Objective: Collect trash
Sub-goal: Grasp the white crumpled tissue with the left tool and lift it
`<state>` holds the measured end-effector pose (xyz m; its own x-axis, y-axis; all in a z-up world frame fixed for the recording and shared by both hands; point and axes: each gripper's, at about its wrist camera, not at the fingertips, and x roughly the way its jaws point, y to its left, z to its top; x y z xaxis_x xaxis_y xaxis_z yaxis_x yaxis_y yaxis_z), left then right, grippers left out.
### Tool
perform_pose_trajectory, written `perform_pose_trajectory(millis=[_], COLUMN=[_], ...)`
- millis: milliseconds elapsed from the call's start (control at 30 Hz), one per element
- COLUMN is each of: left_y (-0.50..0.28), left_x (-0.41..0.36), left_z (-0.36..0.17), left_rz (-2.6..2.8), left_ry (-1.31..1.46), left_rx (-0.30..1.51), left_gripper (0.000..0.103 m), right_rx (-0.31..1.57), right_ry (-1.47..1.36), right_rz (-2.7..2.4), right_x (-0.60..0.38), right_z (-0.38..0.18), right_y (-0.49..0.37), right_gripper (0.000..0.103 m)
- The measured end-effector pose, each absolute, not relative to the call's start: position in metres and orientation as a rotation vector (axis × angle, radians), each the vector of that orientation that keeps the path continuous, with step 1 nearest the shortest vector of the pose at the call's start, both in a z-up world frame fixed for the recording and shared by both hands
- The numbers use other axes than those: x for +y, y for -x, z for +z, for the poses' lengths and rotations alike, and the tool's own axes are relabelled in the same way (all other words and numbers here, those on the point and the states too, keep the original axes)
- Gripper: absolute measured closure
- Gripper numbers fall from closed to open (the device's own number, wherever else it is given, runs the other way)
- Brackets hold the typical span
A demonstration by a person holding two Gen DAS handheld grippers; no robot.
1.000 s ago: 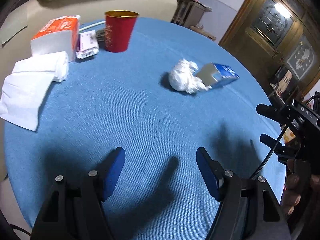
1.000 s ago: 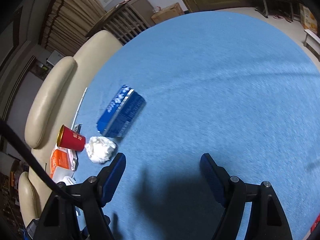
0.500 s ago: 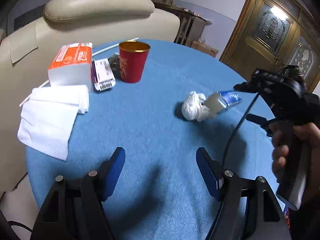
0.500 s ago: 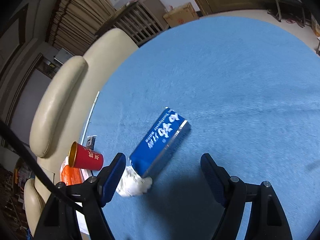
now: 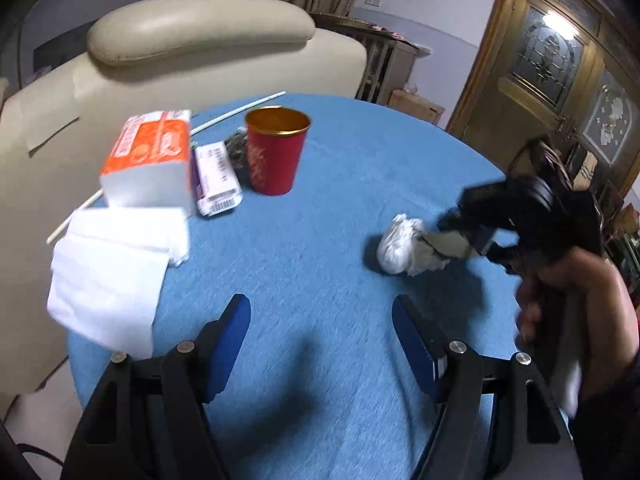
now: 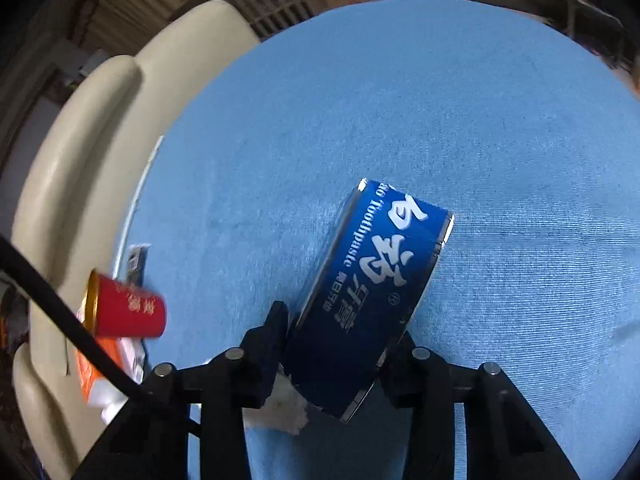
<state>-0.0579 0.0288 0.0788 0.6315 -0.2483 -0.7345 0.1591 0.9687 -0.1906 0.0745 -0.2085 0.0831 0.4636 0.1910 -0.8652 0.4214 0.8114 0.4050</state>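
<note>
Right gripper (image 6: pixel 340 344) jaws just closed across the near end of the blue cardboard toothpaste box (image 6: pixel 372 292), long axis pointing away; left gripper (image 5: pixel 320 340) open, empty, farther off.

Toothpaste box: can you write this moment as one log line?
right gripper: just closed on toothpaste box | left gripper: open, empty | crumpled tissue: on table

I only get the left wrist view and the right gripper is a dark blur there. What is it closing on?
Observer: The right gripper has just been closing on a blue toothpaste box, which sits between its jaws.
Operator: Is the crumpled tissue caught too?
Observer: No, the tissue lies under the box's near end, outside the jaws.
Operator: Anything beyond the box?
Observer: Only bare blue tablecloth.
</note>
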Motion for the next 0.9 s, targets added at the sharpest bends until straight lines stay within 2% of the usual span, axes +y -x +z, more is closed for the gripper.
perform_pose_trajectory(millis=[267, 600, 633, 667, 733, 800, 833, 900], left_y=[0.014, -0.029, -0.029, -0.027, -0.026, -0.024, -0.022, -0.018], left_x=[-0.03, -0.099, -0.103, -0.105, -0.102, -0.095, -0.092, -0.091], left_z=[0.079, 0.047, 0.045, 0.044, 0.047, 0.054, 0.057, 0.06], left_rz=[-0.326, -0.283, -0.272, -0.24, -0.237, -0.241, -0.245, -0.262], left_ry=[0.081, -0.07, -0.109, -0.161, -0.165, -0.146, -0.14, -0.134], left_rx=[0.865, 0.966, 0.958, 0.941, 0.94, 0.945, 0.947, 0.951], left_gripper=[0.026, 0.026, 0.037, 0.057, 0.064, 0.081, 0.085, 0.085], right_rx=[1.024, 0.958, 0.956, 0.955, 0.951, 0.941, 0.938, 0.932], right_ry=[-0.655, -0.664, -0.657, -0.656, -0.655, -0.646, -0.647, -0.649], right_rz=[-0.196, -0.182, -0.181, -0.177, -0.165, -0.161, -0.158, -0.156], right_x=[-0.264, -0.289, -0.286, -0.286, -0.282, -0.281, -0.282, -0.281], right_z=[0.095, 0.111, 0.111, 0.112, 0.113, 0.116, 0.117, 0.12], right_y=[-0.011, 0.058, 0.059, 0.063, 0.066, 0.073, 0.077, 0.084], right_gripper=[0.06, 0.06, 0.06, 0.06, 0.06, 0.06, 0.06, 0.06])
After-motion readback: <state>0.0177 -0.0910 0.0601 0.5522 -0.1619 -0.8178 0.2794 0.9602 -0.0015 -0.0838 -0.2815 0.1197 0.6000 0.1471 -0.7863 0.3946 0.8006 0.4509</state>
